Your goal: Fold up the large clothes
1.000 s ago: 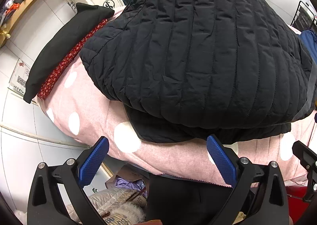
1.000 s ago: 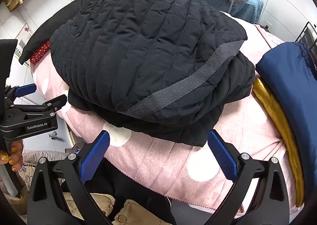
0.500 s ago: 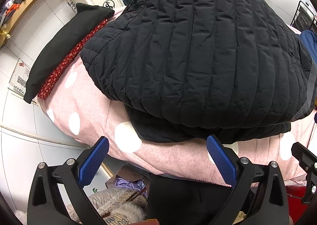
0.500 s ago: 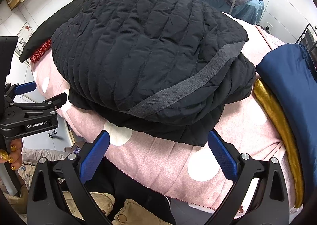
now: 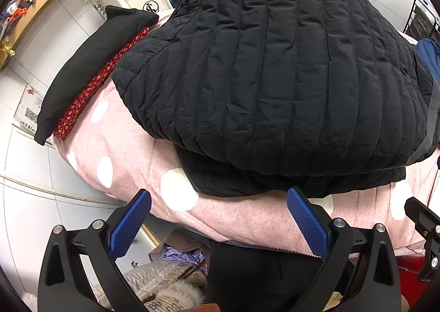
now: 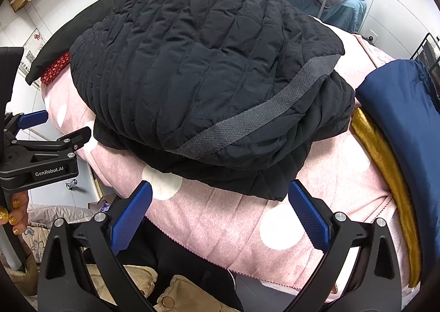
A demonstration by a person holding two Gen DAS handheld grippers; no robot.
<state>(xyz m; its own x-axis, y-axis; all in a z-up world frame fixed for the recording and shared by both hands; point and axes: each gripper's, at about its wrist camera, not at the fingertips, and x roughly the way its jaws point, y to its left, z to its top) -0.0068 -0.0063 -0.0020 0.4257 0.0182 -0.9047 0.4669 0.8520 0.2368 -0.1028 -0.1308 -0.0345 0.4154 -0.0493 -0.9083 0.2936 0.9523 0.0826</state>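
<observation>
**Folded jacket rests, both grippers hang back**

Almost nothing has shifted since the earlier frames; both views sit nearly as they were. The black jacket (image 5: 275, 78) lies folded on the pink dotted cover (image 5: 132, 152), filling twelve o'clock. The left gripper (image 5: 218, 214) and right gripper (image 6: 220, 203) gape wide, holding nothing. A tidy finish likely means squaring the loose lower layer at six o'clock

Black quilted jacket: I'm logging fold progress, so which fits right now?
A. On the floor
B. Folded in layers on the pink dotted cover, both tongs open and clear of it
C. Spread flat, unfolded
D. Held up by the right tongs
B: the black quilted jacket lies doubled over on the pink dotted cover, and the left tongs and right tongs stand open short of it.
</observation>
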